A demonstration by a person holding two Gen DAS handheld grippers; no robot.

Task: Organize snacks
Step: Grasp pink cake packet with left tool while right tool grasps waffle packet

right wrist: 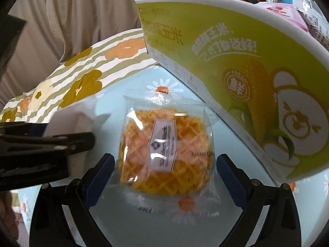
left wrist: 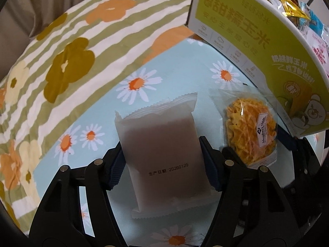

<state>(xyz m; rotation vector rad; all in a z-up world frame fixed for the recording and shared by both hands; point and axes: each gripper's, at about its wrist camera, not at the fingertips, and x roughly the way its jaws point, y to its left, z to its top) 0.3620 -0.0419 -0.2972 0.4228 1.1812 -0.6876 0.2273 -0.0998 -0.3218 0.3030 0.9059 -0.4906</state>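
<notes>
Between the left gripper's [left wrist: 162,160] blue pads, a frosted white packet [left wrist: 162,144] is being clamped | right gripper [right wrist: 165,174] is gaping wide around the orange lattice snack [right wrist: 166,154] lying on the daisy cloth [right wrist: 131,222] | green box [right wrist: 246,78] of snacks is standing just beside it.

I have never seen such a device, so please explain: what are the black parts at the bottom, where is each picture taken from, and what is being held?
The black parts are hand-held two-finger grippers; each carries a camera looking along its fingers. The left gripper closes on a frosted white snack packet. The right gripper is open around a clear packet of orange lattice crisps, not gripping it. Both packets lie on a daisy-print cloth, beside a green box filled with snacks.
</notes>
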